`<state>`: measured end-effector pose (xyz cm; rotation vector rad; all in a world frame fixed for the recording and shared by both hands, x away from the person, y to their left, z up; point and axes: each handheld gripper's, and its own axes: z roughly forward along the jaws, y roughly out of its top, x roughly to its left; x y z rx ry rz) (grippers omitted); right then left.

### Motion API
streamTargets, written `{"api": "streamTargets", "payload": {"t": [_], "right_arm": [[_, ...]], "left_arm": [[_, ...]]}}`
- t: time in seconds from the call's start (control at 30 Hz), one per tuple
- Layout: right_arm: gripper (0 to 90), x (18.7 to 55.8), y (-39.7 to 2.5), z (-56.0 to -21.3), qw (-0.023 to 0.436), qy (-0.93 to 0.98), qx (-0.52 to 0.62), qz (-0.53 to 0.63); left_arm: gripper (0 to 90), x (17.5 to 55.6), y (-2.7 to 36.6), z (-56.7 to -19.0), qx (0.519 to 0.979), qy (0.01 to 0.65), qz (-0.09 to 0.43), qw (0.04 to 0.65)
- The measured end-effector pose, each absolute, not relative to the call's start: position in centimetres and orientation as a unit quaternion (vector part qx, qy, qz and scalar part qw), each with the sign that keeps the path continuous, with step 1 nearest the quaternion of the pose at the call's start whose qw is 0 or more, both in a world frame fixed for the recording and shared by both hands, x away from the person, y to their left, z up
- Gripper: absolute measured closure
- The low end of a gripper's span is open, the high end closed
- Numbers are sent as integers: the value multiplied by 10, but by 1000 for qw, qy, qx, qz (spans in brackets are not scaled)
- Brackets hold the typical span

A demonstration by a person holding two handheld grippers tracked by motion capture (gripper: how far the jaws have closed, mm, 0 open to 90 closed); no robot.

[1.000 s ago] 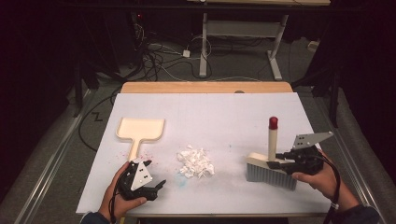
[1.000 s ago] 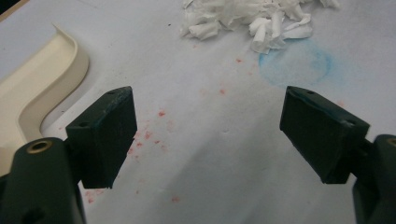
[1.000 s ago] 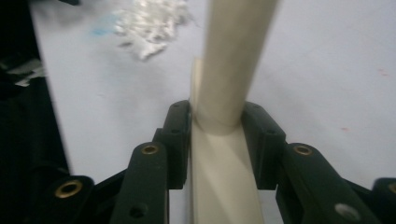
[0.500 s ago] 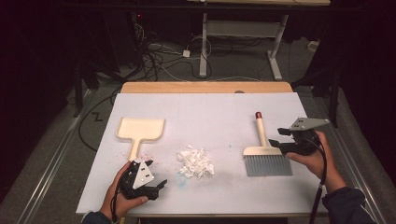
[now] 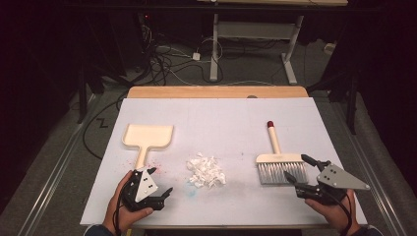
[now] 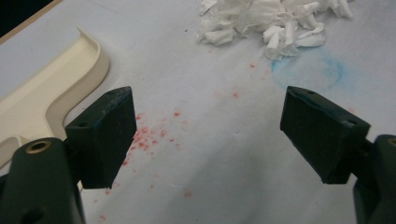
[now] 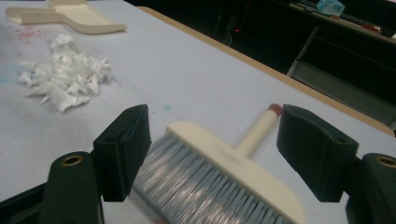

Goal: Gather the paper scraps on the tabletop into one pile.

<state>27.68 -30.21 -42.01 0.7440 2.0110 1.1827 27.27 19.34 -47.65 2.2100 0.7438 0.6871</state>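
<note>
— Where's the brush (image 5: 278,166)?

— Flat on the table's right side, bristles toward me, just ahead of my right claw (image 5: 298,170), whose jaws gape empty.

— Why flat?

— Handle free to grab, I reckon. Scraps (image 5: 206,171) sit mid-table, dustpan (image 5: 147,137) left.

— Left claw (image 5: 160,181)?

— Spread wide, low by the pan's handle.

dustpan (image 5: 147,136): on the table (image 5: 221,113), left side, handle toward the person
paper scraps (image 5: 206,171): between dustpan and brush, nearer the front edge
brush (image 5: 278,162): right side, bristles toward the person
left gripper (image 5: 156,183): just before the dustpan handle
right gripper (image 5: 301,170): at the brush's bristles
</note>
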Motion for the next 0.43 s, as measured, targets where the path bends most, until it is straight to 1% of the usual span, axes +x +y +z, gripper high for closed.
{"api": "streamTargets", "payload": {"t": [0.2, 0.43], "right_arm": [[271, 269, -300, -424, 363, 770, 272, 450], [269, 273, -301, -427, 357, 770, 285, 444]], "left_arm": [[176, 276, 191, -478, 854, 288, 261, 347], [176, 279, 189, -479, 856, 289, 257, 344]]}}
